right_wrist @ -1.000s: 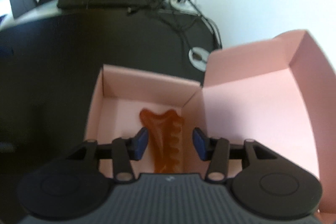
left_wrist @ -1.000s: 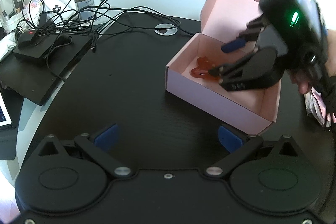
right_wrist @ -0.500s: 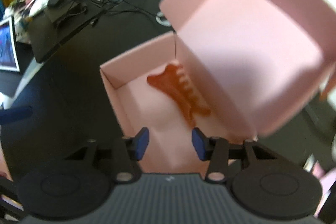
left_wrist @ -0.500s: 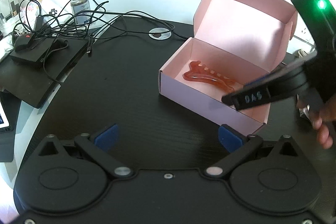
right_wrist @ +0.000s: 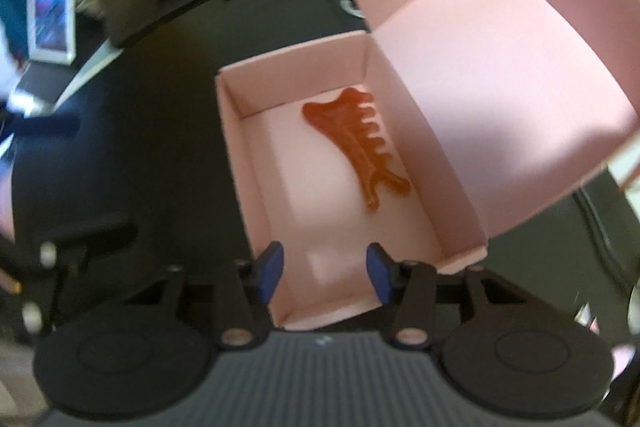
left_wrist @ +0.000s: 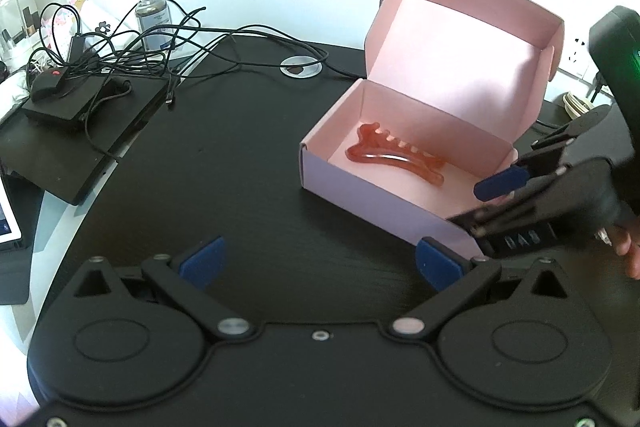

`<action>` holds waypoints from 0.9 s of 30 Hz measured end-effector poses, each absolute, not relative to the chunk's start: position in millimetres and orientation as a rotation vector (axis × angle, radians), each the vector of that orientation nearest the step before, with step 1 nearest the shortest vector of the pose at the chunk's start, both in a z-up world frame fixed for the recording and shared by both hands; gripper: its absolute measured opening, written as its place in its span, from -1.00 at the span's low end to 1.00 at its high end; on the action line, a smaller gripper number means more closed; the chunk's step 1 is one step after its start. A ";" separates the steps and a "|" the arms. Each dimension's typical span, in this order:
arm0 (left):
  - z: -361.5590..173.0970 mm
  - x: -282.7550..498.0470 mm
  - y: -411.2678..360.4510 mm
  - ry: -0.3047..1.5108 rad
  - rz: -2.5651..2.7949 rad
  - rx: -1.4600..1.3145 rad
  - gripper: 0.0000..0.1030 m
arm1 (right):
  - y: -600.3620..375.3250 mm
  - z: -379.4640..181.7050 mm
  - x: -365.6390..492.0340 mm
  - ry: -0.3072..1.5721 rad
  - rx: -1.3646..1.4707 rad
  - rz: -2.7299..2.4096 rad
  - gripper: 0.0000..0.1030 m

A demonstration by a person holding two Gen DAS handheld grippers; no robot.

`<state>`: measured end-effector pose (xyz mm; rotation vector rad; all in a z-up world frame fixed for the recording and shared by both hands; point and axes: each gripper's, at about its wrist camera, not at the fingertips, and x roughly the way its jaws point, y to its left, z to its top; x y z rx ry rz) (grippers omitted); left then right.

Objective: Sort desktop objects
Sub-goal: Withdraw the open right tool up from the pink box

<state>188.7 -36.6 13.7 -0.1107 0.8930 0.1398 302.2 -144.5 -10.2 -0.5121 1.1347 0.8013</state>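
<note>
here, one translucent amber comb-shaped scraper [right_wrist: 357, 143] lies flat in one open pink cardboard box [left_wrist: 360, 183] near the right edge of the black desk [left_wrist: 224, 163]. my right gripper [right_wrist: 322, 273], jaws half apart and empty, hangs above the box's near end; the scraper lies ahead, long axis along the box's length. my left gripper [left_wrist: 318, 261], jaws wide and empty, stands farther off, so the right hand is nearer.

Pink box [left_wrist: 376, 187] (amber comb [left_wrist: 394, 157])
</note>
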 end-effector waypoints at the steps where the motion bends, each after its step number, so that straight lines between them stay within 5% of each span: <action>1: 13.8 188.6 -37.2 0.892 0.140 -0.109 1.00 | -145.8 -9.3 300.2 1.125 -0.537 0.819 -0.11; 11: 13.2 186.1 -37.5 0.892 0.149 -0.109 1.00 | -153.7 -3.6 293.1 1.059 -0.765 0.867 0.04; 19: 14.0 186.8 -39.2 0.888 0.147 -0.108 1.00 | -158.4 13.1 293.5 0.992 -0.676 0.805 0.06; 21: 14.3 186.6 -39.9 0.888 0.145 -0.107 1.00 | -158.9 19.0 291.7 0.975 -0.606 0.790 0.15; 25: 15.7 186.2 -39.8 0.888 0.140 -0.113 1.00 | -164.3 28.3 284.5 0.907 -0.417 0.749 0.76; 27: 16.6 186.3 -39.2 0.888 0.142 -0.111 1.00 | -169.1 29.2 278.7 0.881 -0.317 0.721 0.77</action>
